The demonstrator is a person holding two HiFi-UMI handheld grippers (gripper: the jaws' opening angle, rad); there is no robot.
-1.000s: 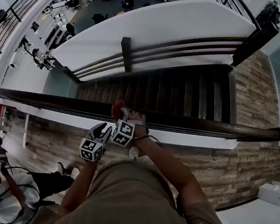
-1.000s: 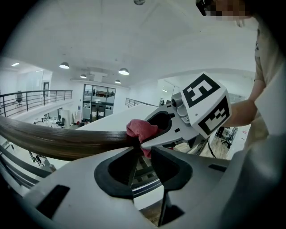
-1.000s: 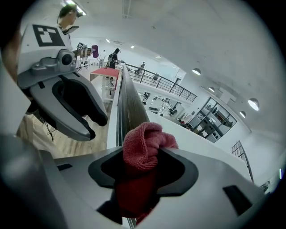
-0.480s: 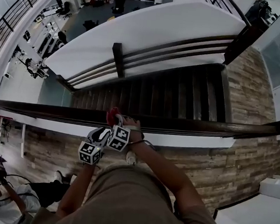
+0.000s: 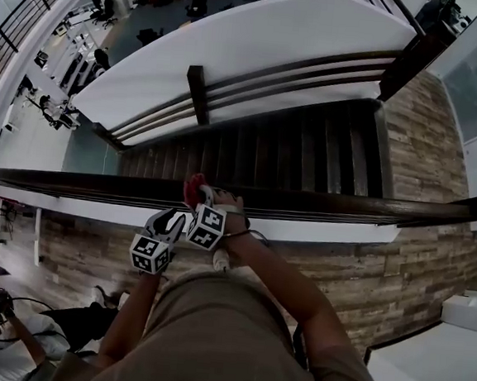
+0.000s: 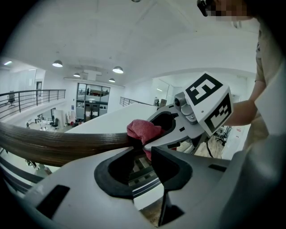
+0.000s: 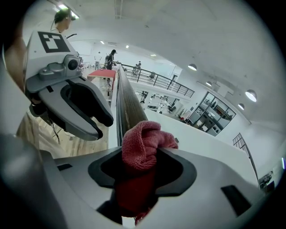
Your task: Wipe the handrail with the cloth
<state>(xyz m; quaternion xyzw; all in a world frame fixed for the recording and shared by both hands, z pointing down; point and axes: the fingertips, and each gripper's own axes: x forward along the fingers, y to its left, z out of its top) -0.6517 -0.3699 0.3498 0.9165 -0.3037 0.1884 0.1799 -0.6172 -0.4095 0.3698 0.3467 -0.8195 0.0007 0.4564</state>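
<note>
A dark wooden handrail (image 5: 345,206) runs across the head view. A red cloth (image 5: 194,187) lies bunched on top of it, and my right gripper (image 5: 198,199) is shut on the cloth from the near side. In the right gripper view the cloth (image 7: 143,143) fills the jaws and the handrail (image 7: 126,100) runs away ahead. My left gripper (image 5: 169,221) hangs just left of the right one, below the handrail, open with nothing between its fingers. From the left gripper view I see the handrail (image 6: 58,145), the cloth (image 6: 142,129) and the right gripper's marker cube (image 6: 208,100).
Dark stairs (image 5: 291,153) drop away beyond the handrail, with a second railing and post (image 5: 197,91) on their far side. A stone-faced wall (image 5: 406,266) lies under the handrail. Another person (image 5: 10,331) sits at the lower left. A white box (image 5: 468,312) stands at the right.
Both grippers and the cloth have slid a short way along the handrail together. The head view has shifted a little. The jaws look the same.
</note>
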